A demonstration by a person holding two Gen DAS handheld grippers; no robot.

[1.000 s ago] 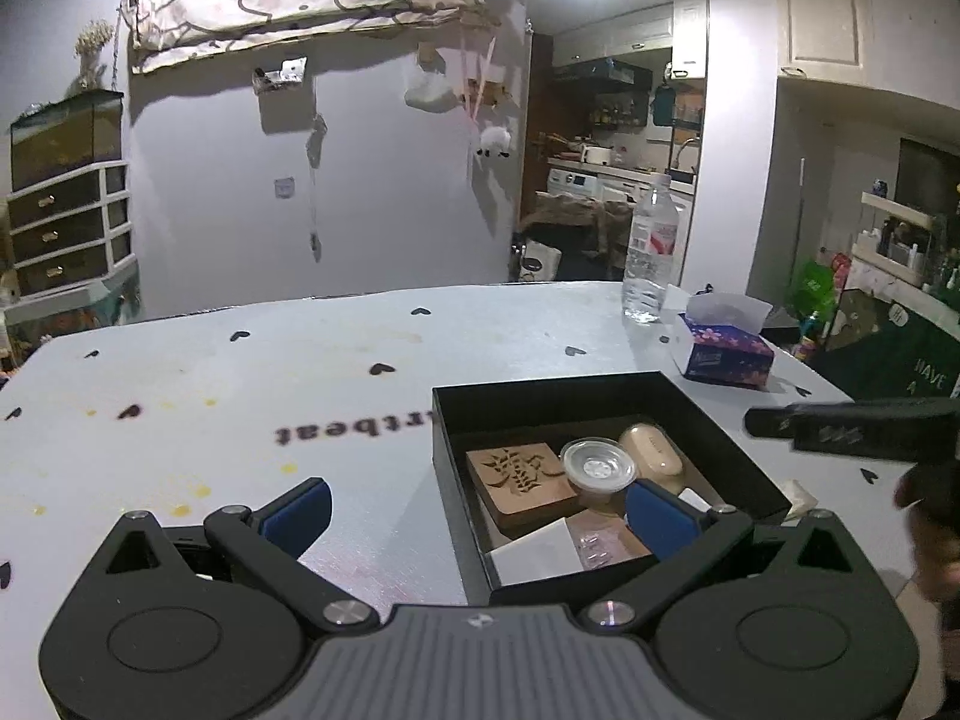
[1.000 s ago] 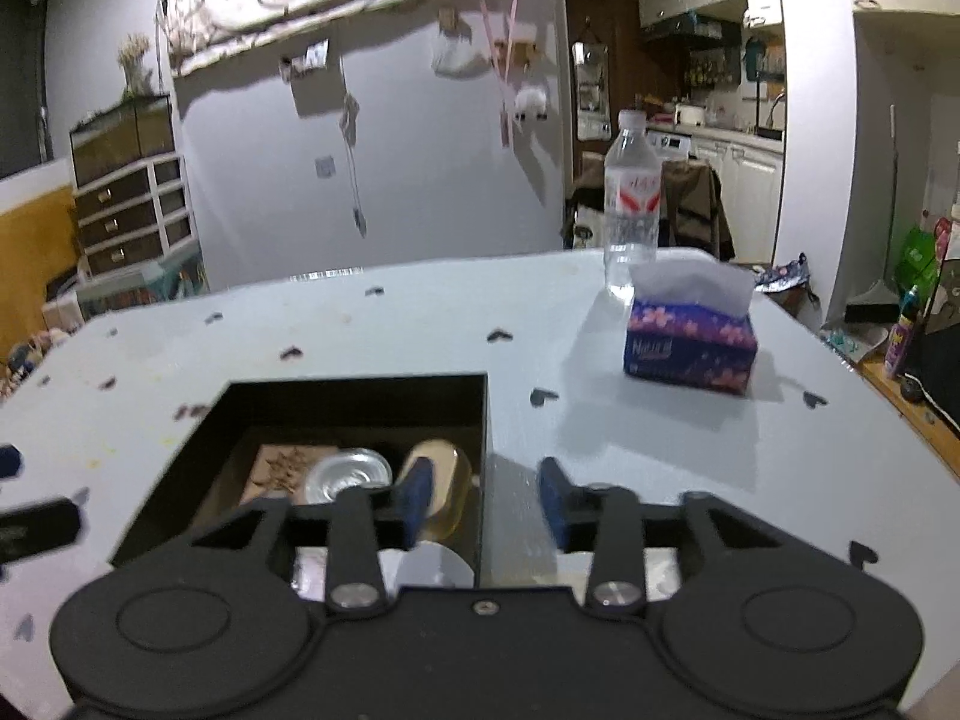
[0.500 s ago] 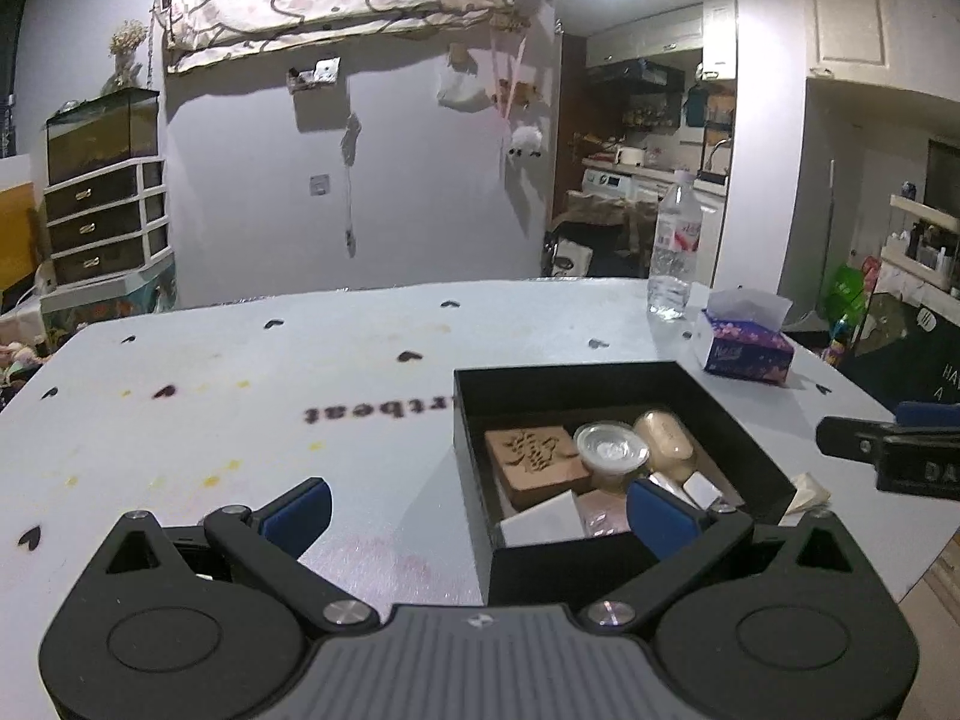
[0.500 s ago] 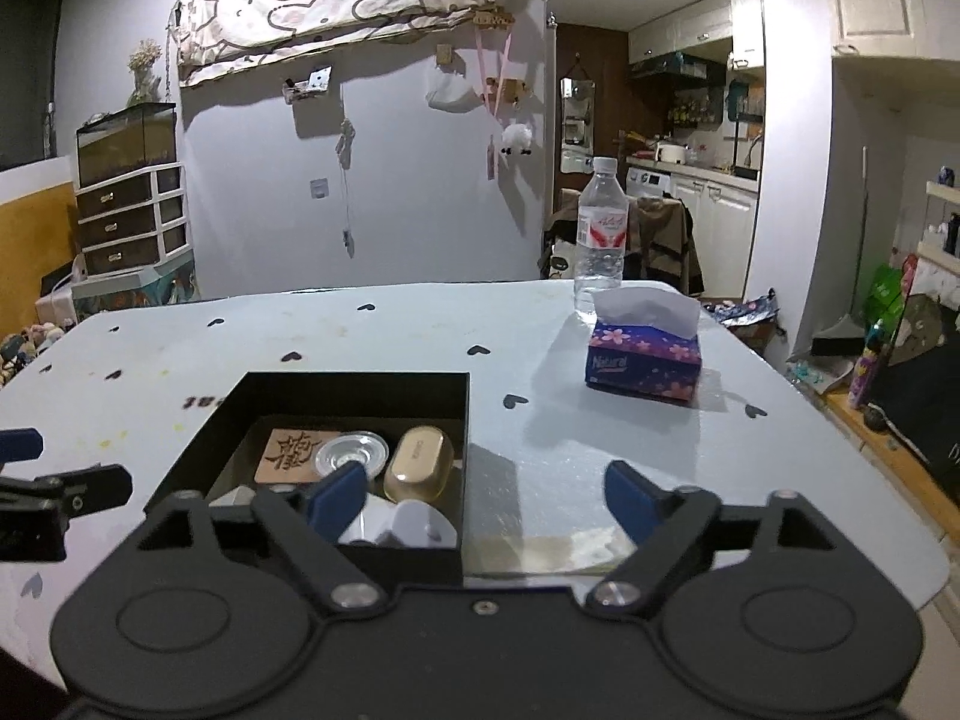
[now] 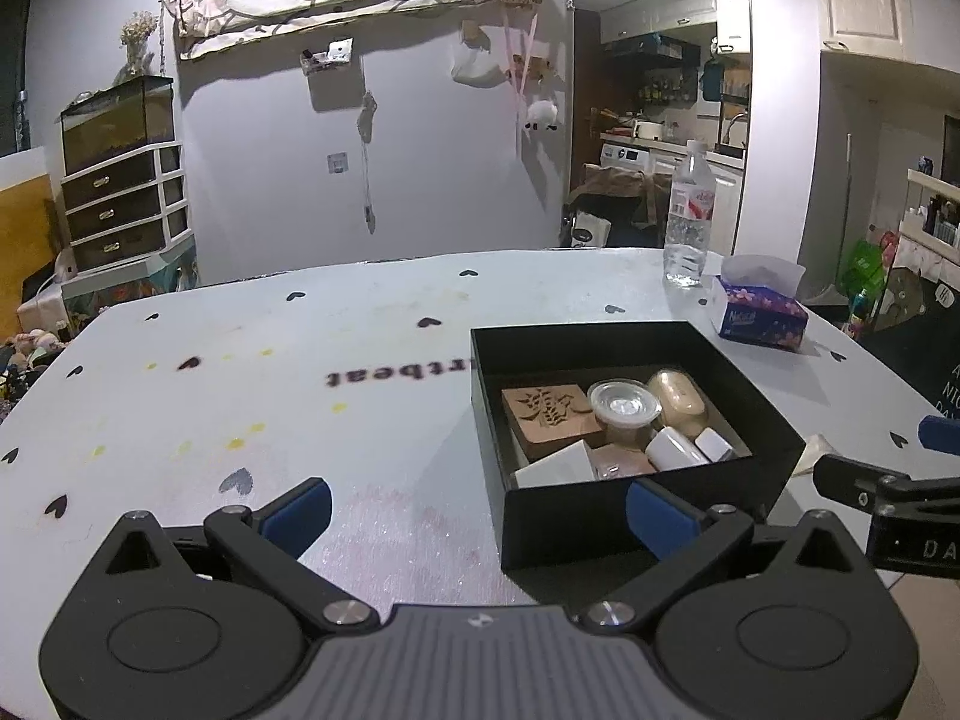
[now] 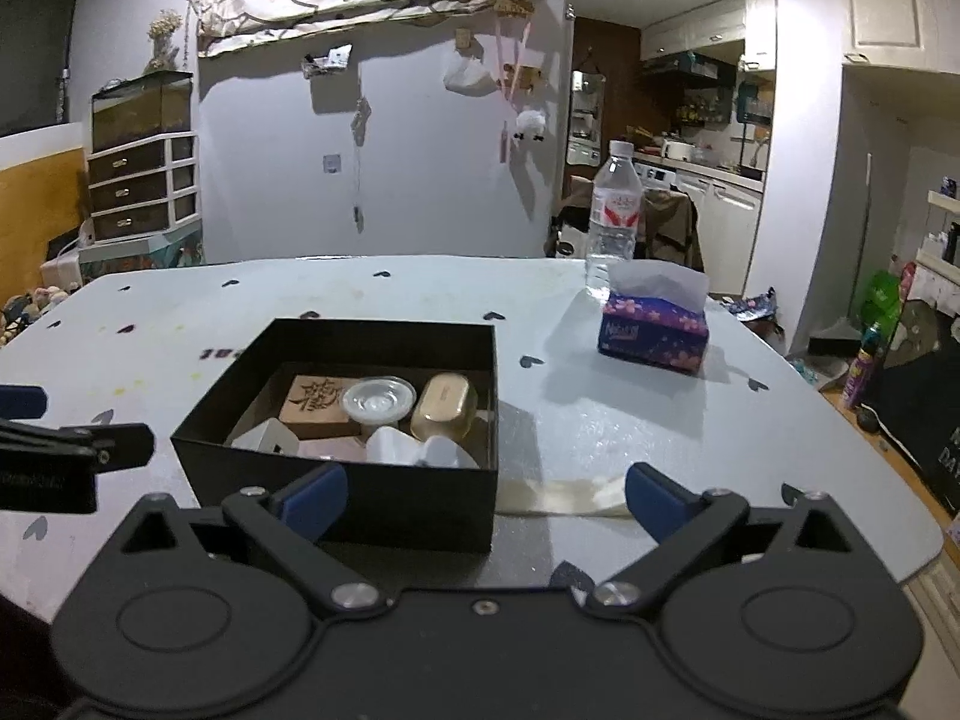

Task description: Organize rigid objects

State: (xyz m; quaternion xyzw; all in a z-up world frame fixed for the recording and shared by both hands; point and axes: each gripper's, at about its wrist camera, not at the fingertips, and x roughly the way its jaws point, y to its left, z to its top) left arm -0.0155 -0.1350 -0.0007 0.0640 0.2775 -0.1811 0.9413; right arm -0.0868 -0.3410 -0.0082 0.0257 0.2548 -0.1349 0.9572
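A black open box (image 5: 600,336) (image 6: 384,329) sits on the pale table. Inside lie a carved wooden block (image 5: 552,414) (image 6: 318,399), a clear round lidded cup (image 5: 624,405) (image 6: 378,399), a gold oval case (image 5: 678,396) (image 6: 447,405) and several white pieces (image 5: 675,447) (image 6: 414,447). My left gripper (image 5: 477,507) is open in front of the box's near left corner, holding nothing. My right gripper (image 6: 483,495) hovers before the box's near right corner. Its jaws are opening, they stand wide, and nothing is gripped between them.
A purple tissue pack (image 6: 654,330) and a clear water bottle (image 6: 615,210) stand at the far right of the table. A beige strip (image 6: 564,495) lies flat beside the box's right wall. The table edge (image 6: 888,480) curves close on the right.
The right gripper's jaws have spread from half closed to wide, and it has drawn back from over the box. The left gripper has also pulled back slightly, so the box looks farther.
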